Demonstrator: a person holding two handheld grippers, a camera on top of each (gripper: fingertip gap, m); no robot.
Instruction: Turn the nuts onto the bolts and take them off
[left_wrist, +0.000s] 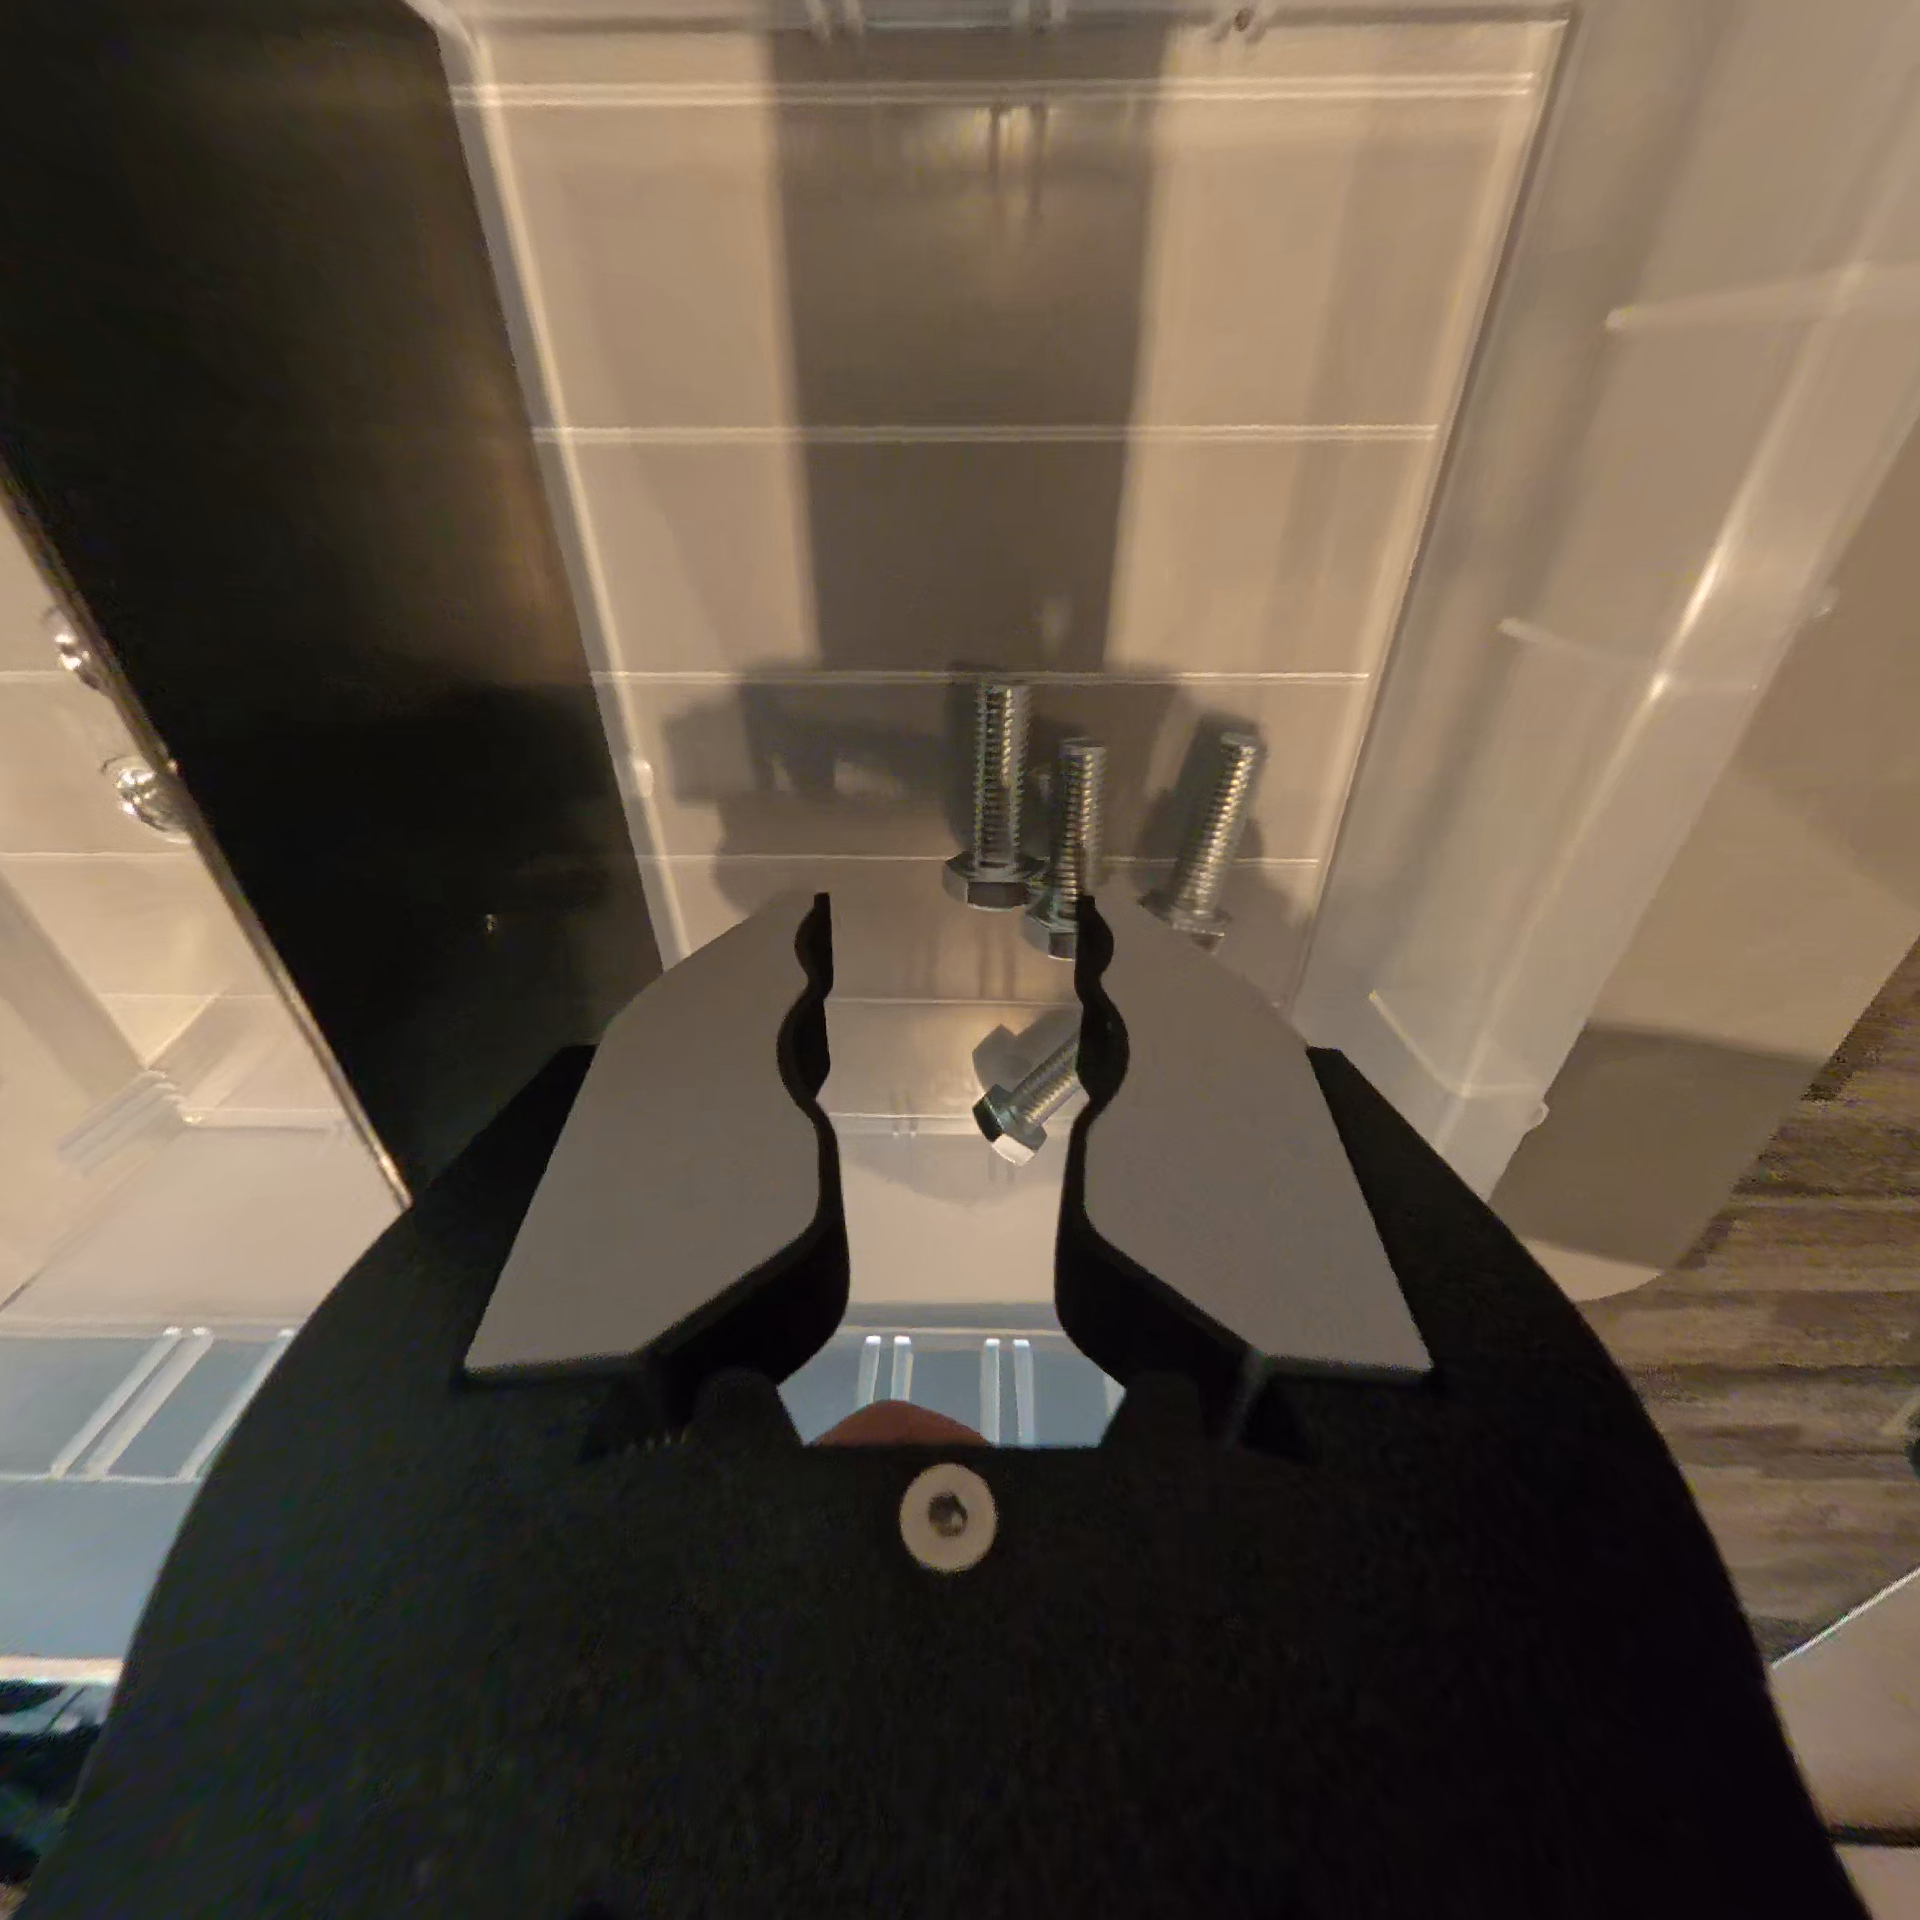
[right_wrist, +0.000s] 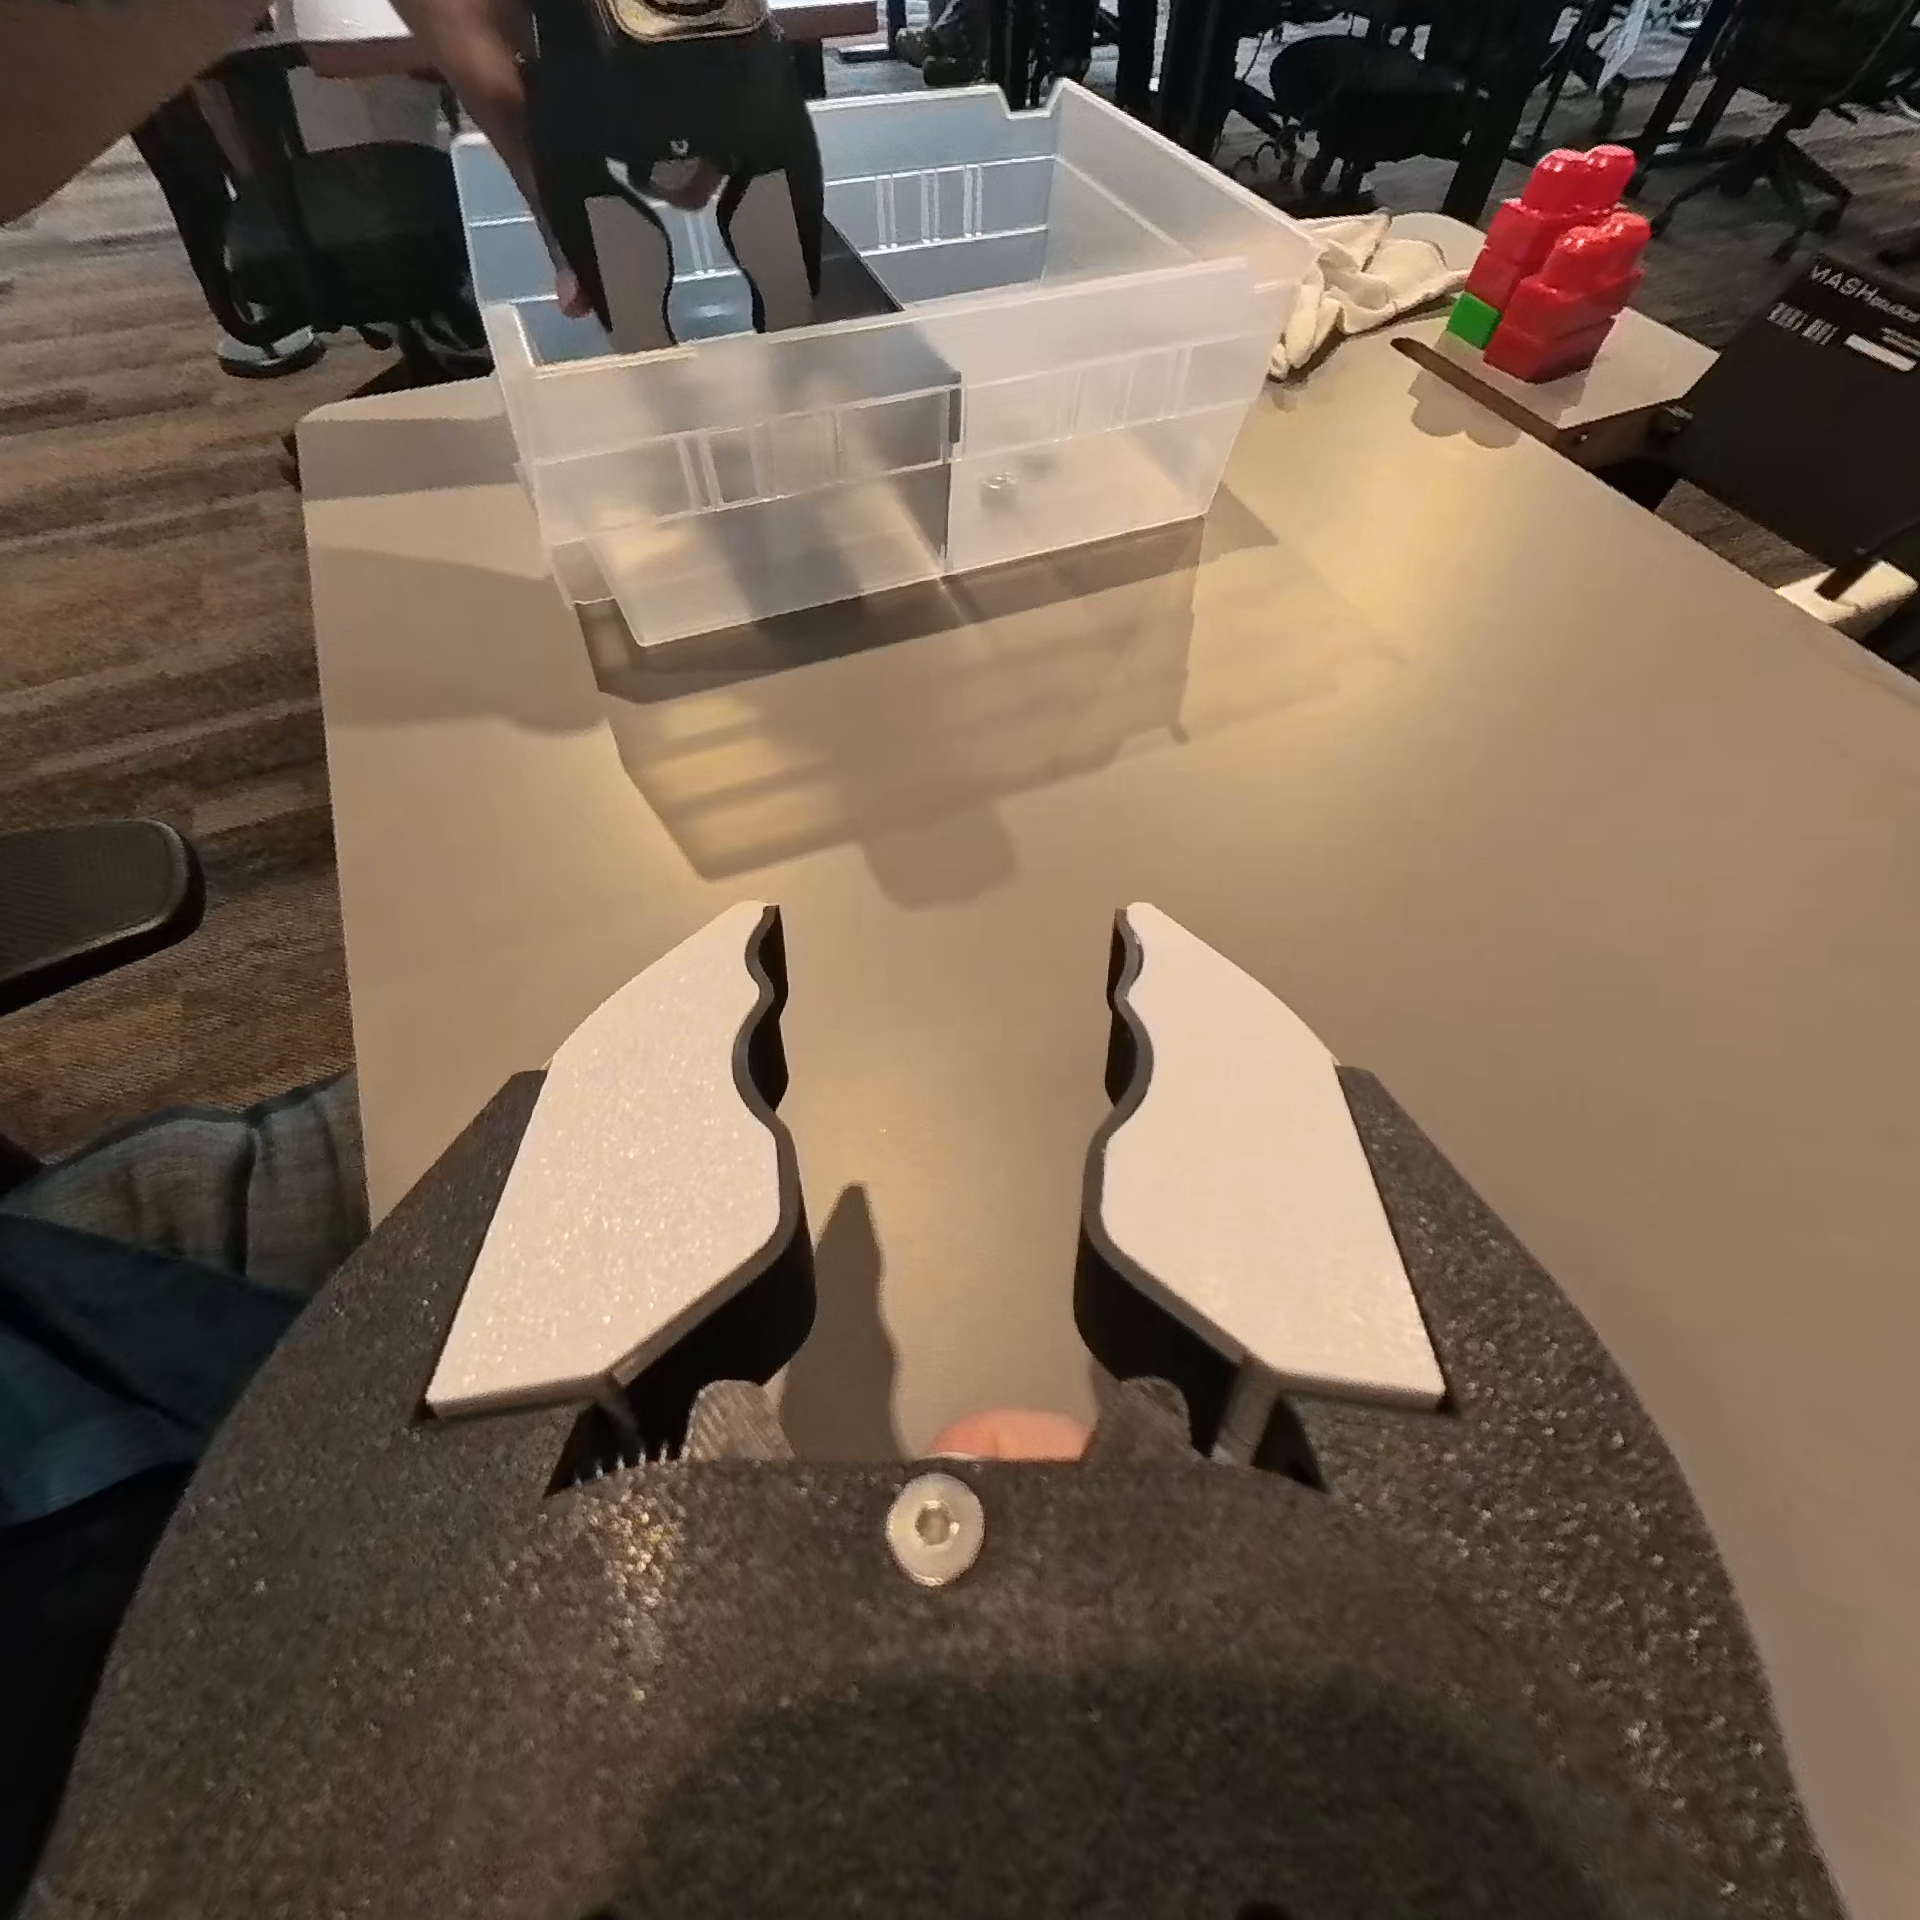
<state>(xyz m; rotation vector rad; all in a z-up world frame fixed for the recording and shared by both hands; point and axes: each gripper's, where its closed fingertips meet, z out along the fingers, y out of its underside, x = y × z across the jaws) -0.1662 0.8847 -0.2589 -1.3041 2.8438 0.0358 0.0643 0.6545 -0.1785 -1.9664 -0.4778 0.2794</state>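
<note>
My left gripper (left_wrist: 956, 909) is open, pointing down into a compartment of a clear plastic bin (left_wrist: 1455, 623). Three silver bolts (left_wrist: 1070, 831) lie side by side on the bin floor just beyond the fingertips. Another bolt (left_wrist: 1023, 1096) lies between the fingers close to the right finger, which hides its threaded end. My right gripper (right_wrist: 948, 914) is open and empty above the bare table (right_wrist: 1455, 831), well short of the bin (right_wrist: 1091, 436). The left gripper (right_wrist: 675, 239) also shows in the right wrist view, reaching into the bin's left compartment.
A black divider (left_wrist: 312, 623) walls the compartment on the left, with small shiny metal pieces (left_wrist: 140, 784) beyond it. A small metal piece (right_wrist: 1000, 481) shows through the bin's right compartment wall. Red and green blocks (right_wrist: 1558, 270) and a white cloth (right_wrist: 1351, 281) sit at the far right. A chair armrest (right_wrist: 83, 894) stands left of the table. It is some 10 cm from my left tips to the small metal piece (right_wrist: 1000, 481).
</note>
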